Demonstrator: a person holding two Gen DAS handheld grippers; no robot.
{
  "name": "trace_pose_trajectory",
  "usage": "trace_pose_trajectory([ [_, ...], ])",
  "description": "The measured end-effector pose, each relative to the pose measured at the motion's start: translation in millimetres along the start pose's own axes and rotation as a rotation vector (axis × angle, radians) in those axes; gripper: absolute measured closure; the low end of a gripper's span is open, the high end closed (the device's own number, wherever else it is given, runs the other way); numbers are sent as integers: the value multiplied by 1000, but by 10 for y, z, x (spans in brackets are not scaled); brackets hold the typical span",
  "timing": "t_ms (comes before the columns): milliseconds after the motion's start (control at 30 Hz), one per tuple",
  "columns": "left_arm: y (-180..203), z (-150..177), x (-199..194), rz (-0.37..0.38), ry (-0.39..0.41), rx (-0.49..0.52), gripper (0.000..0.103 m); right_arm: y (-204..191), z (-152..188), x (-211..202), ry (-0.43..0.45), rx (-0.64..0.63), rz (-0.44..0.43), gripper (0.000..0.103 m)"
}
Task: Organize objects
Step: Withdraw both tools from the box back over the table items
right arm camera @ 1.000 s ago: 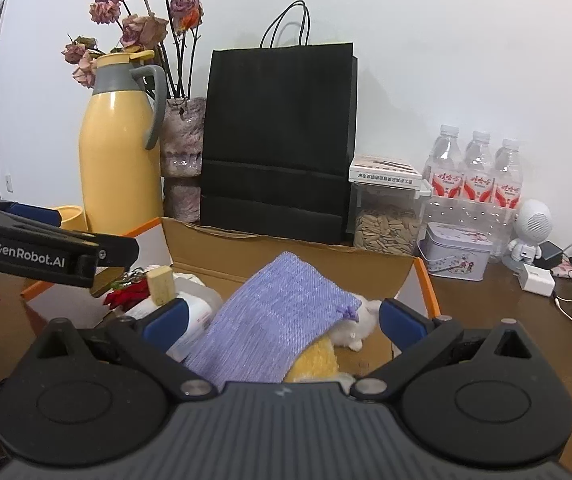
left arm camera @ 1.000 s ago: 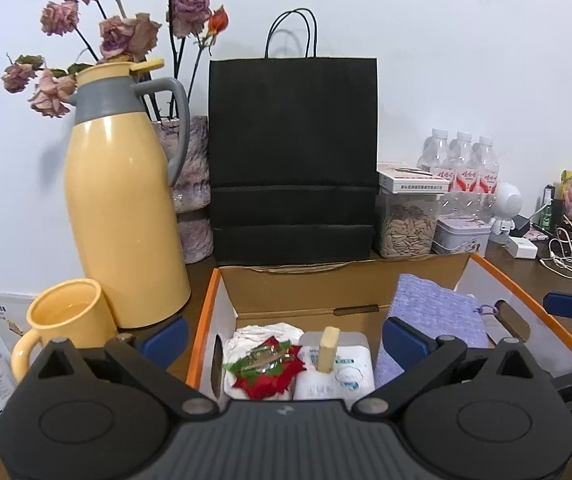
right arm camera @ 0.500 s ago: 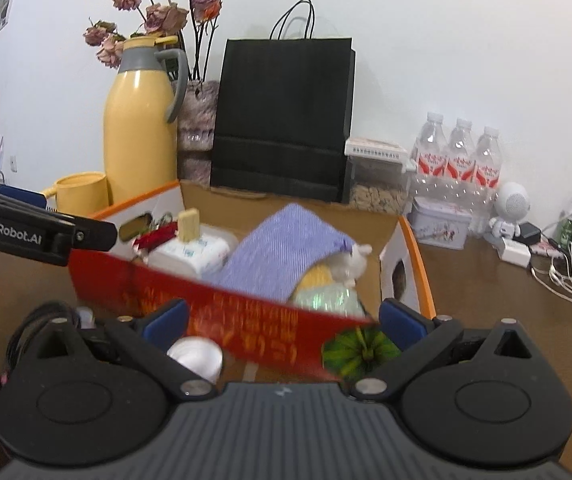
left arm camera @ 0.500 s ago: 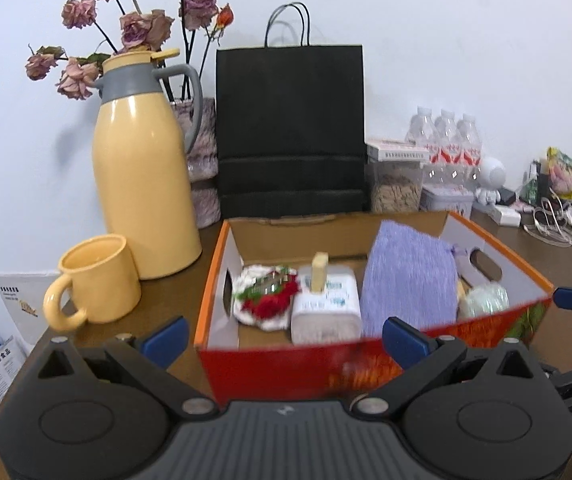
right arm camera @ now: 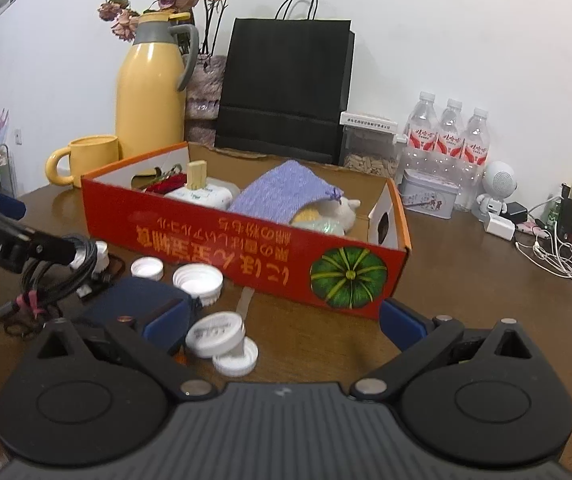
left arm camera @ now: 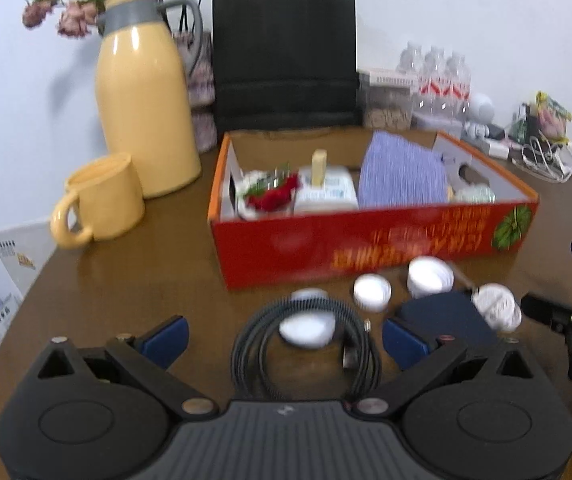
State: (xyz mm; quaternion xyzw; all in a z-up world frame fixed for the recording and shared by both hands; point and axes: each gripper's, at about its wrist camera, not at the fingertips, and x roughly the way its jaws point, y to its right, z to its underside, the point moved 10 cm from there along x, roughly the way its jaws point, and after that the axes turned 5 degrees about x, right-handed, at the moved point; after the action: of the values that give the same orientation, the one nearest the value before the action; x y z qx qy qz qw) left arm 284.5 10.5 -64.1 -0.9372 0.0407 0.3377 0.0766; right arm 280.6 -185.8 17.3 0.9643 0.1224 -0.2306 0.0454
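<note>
A red cardboard box [left arm camera: 370,242] [right arm camera: 245,236] sits on the brown table and holds a purple cloth [left arm camera: 402,168] [right arm camera: 281,196], a tissue pack [left arm camera: 326,196], a red flower piece [left arm camera: 271,196] and a white plush [right arm camera: 344,210]. In front of the box lie several white lids [left arm camera: 372,292] [right arm camera: 197,280], a coiled black cable [left arm camera: 306,350] [right arm camera: 57,276] and a dark blue pouch [left arm camera: 444,318] [right arm camera: 137,300]. My left gripper [left arm camera: 283,338] is open and empty above the cable. My right gripper [right arm camera: 281,322] is open and empty near the box's front corner.
A yellow thermos [left arm camera: 145,96] and yellow mug [left arm camera: 99,200] stand left of the box. A black paper bag [left arm camera: 283,56], a vase of dried flowers, a seed jar, water bottles [right arm camera: 448,132] and a tin stand behind. White chargers and cables [right arm camera: 554,248] lie at right.
Both grippers have pulled back and up from the box. The box's red front, the lids, cable and pouch in front of it have come into view.
</note>
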Motion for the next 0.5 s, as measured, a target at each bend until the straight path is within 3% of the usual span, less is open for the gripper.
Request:
trace_pose_trajectory([
  [500, 71, 283, 167, 0, -105, -5, 0, -40, 179, 38, -54, -47, 5, 1],
])
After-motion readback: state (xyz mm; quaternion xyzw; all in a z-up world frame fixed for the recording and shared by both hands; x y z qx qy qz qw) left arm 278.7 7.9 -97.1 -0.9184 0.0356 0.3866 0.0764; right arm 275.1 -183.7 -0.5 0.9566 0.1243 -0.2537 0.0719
